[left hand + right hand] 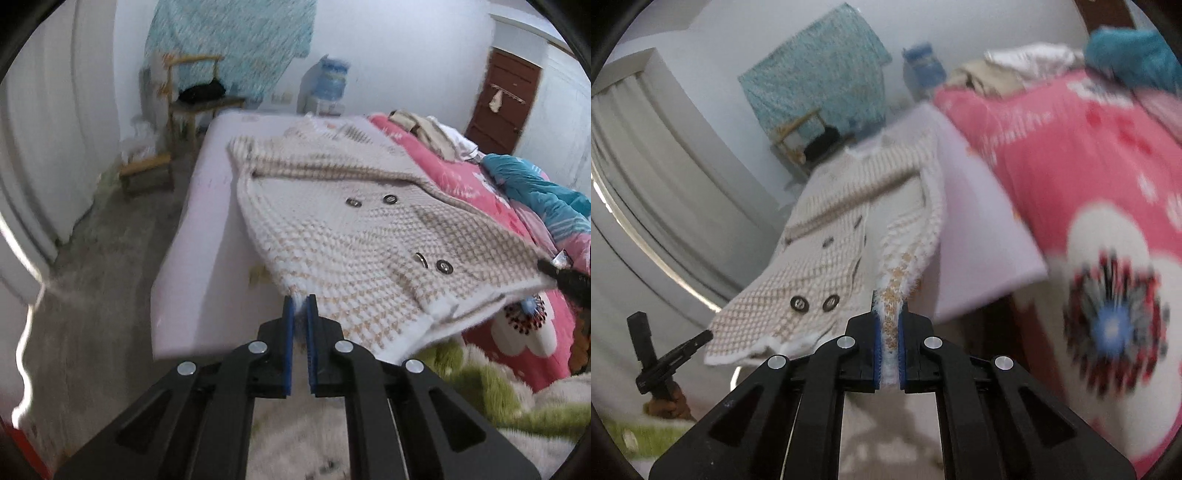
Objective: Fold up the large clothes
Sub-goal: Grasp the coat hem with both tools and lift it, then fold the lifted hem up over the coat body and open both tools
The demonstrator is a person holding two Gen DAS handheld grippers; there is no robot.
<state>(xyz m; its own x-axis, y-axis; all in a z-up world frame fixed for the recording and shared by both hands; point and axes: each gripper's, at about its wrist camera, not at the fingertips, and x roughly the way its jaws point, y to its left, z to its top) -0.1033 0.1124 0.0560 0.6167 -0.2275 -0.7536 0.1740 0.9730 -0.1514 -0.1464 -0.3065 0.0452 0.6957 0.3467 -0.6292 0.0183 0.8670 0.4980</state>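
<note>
A cream and beige knit cardigan (354,221) with dark buttons is lifted at its near hem over a pale lilac mattress (207,206); its far end rests on the mattress. My left gripper (301,301) is shut on the hem's left corner. My right gripper (888,317) is shut on the hem's other corner, with white knit pinched between the blue pads. The right gripper's tip (554,267) shows at the right edge of the left wrist view. The left gripper (701,338) shows at lower left in the right wrist view, at the cardigan (849,229).
A pink floral quilt (491,206) with a clothes pile (428,133) and a teal blanket (535,192) lies right of the mattress. A green and white fleece blanket (480,384) lies near me. A wooden chair (195,99), stool (147,173), water dispenser (328,85) and brown door (502,99) stand beyond.
</note>
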